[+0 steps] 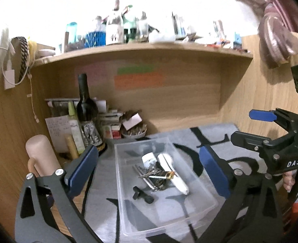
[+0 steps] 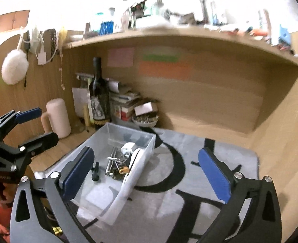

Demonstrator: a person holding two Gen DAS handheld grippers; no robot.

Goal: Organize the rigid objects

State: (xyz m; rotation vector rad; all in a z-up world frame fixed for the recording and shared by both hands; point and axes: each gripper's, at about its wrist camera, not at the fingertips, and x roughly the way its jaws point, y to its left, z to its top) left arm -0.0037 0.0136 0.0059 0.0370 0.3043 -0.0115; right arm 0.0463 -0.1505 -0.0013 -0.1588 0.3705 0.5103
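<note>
Wooden table holds a clear bin (image 1: 165, 212), light, stiff, slick, best pinched at its rim; both tools (left tool (image 1: 149, 174), right tool (image 2: 147, 174)) gape apart, empty

Your clear plastic bin (image 1: 165, 184) sat on the grey mat, holding a white charger plug (image 1: 148, 159), a long white tool (image 1: 172, 173) lying diagonally, metal keys with a brass padlock (image 1: 170, 175), a small black clip (image 1: 142, 195) nearest you
</note>
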